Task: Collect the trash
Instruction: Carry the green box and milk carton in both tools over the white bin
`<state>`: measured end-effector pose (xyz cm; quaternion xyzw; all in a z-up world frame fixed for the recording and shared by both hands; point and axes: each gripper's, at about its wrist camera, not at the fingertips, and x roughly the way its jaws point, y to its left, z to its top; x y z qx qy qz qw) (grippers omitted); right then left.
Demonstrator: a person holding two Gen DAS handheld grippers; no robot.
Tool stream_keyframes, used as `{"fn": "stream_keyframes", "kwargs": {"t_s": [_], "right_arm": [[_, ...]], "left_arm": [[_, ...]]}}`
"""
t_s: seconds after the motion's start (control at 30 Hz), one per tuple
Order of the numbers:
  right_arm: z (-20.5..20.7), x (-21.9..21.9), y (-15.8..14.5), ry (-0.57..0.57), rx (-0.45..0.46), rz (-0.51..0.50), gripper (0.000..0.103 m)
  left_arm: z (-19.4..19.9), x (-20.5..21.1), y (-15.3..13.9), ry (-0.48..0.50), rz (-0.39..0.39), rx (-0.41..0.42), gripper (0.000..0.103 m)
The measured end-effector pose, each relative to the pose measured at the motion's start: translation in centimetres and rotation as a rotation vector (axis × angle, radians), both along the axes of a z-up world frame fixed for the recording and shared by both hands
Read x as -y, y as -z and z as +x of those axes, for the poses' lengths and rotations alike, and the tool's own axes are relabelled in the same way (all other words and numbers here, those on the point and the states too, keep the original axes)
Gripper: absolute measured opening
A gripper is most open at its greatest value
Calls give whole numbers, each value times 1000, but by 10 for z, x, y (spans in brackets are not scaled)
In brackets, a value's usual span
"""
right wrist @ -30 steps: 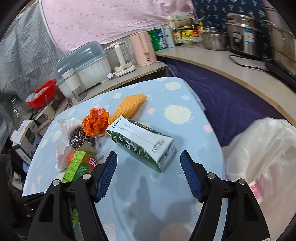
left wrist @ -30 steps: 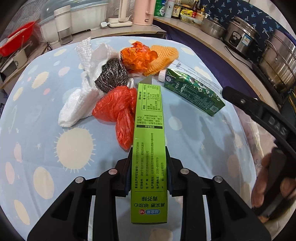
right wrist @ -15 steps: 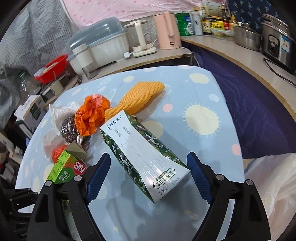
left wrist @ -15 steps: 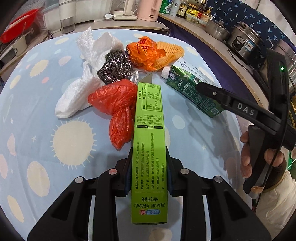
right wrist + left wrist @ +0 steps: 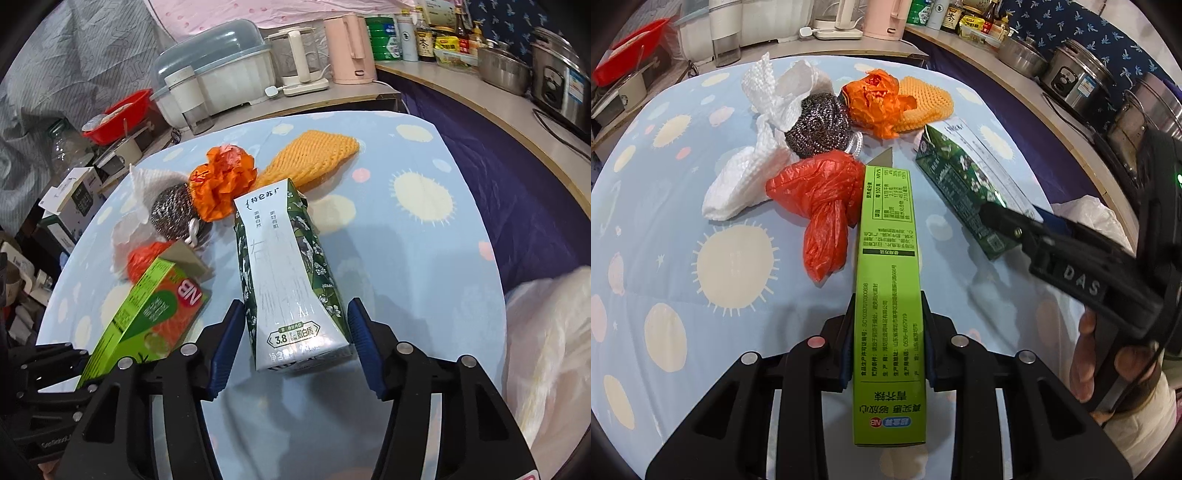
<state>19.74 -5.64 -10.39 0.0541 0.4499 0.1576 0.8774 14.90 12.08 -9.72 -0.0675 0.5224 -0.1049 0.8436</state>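
We hold the left tongs (image 5: pixel 886 343) clamped on a long green box (image 5: pixel 888 295), its length running straight out along the fingers toward twelve o'clock, its far end beside the red plastic bag (image 5: pixel 820 206).

The relation that matters is on the other side. In the right wrist view the green-and-white milk carton (image 5: pixel 291 280) lies flat on the sun-patterned counter (image 5: pixel 417 229), its long axis pointing from six toward twelve o'clock, almost in line with the right tongs (image 5: pixel 295 332). Its near, printed end sits between the two blue pads (image 5: pixel 360 325), which have just been closing in. They stand apart, one at nine and one at three o'clock of that end, and we cannot see either pressing the carton yet. The right hand is plainly the nearer one, so we judge this grasp to be its job.

Beyond the carton, at eleven to one o'clock, lie the orange crumpled bag (image 5: pixel 225 177), steel scourer (image 5: pixel 171 214), yellow foam net (image 5: pixel 314 155) and white paper towel (image 5: pixel 768 110).
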Motion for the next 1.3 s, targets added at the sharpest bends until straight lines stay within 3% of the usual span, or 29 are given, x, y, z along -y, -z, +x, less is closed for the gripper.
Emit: {"fn": "stream_keyframes", "kwargs": {"t_s": [0.43, 0.97, 1.3], "right_arm": [[-88, 26, -28, 171, 41, 82, 51], [-140, 75, -75, 323, 166, 122, 50], [-170, 138, -101, 475, 249, 132, 50]], "left_arm": [[-35, 22, -30, 51, -15, 60, 27], [-61, 87, -82, 182, 24, 165, 27], [-67, 146, -106, 290, 19, 226, 27]]}}
